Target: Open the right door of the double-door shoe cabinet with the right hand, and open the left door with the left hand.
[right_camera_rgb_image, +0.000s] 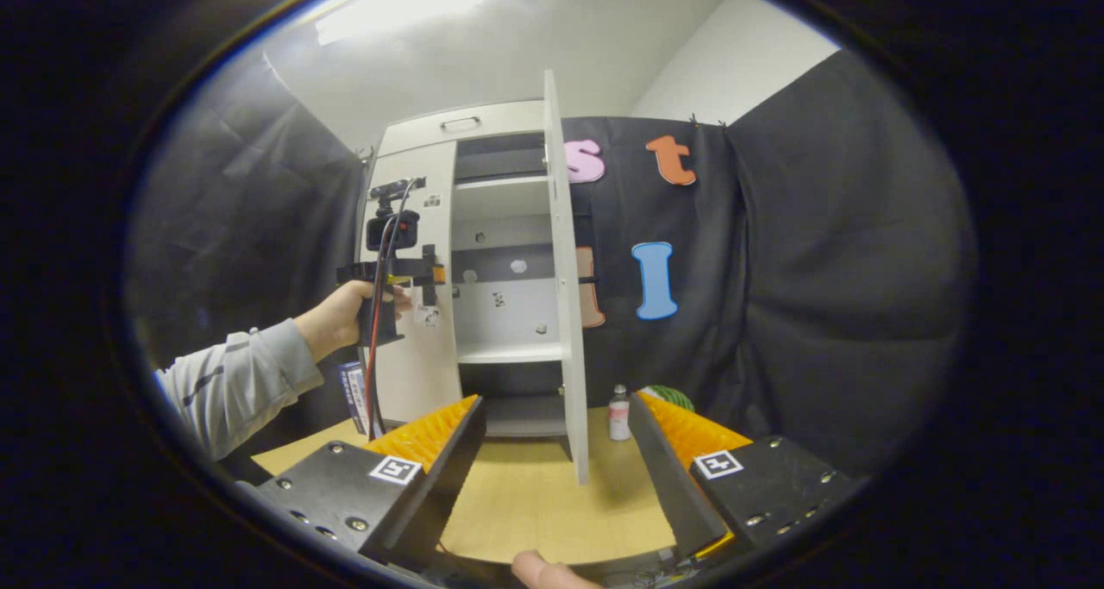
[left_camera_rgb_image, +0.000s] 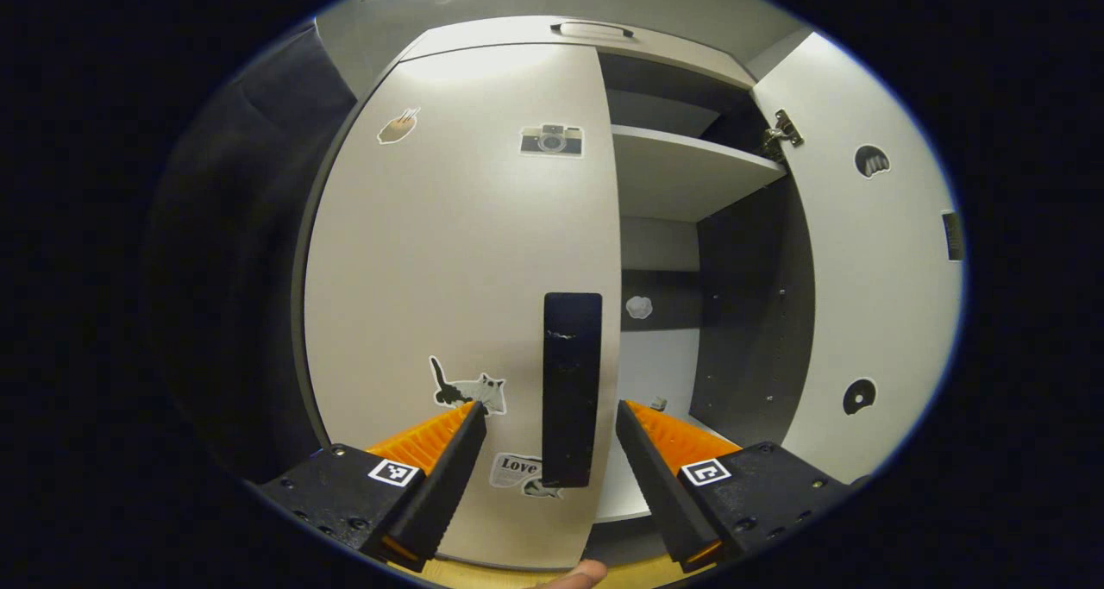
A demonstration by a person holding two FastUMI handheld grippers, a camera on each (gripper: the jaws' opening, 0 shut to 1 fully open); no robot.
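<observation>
The right door (right_camera_rgb_image: 567,296) of the shoe cabinet (right_camera_rgb_image: 496,278) is seen swung fully out, edge-on in the right gripper view, so that the shelves (right_camera_rgb_image: 502,354) inside are exposed; this half of the task can be judged done. The left door (left_camera_rgb_image: 466,253) is still closed flat against the cabinet front, so its opening is left. In the left gripper view the left gripper (left_camera_rgb_image: 550,451) is held close before that door, its fingers spread apart on either side of the dark vertical handle (left_camera_rgb_image: 571,388) near the door's inner edge; nothing is clamped, and contact with the handle cannot be made out. The same gripper, held in a hand (right_camera_rgb_image: 345,313), is seen farther off in the right gripper view, raised at the left door. The right gripper (right_camera_rgb_image: 552,451) is held well back from the cabinet above the wooden tabletop (right_camera_rgb_image: 535,503), its fingers apart and empty. What remains, by this judgement, is closing on the handle and pulling the left door outward.
</observation>
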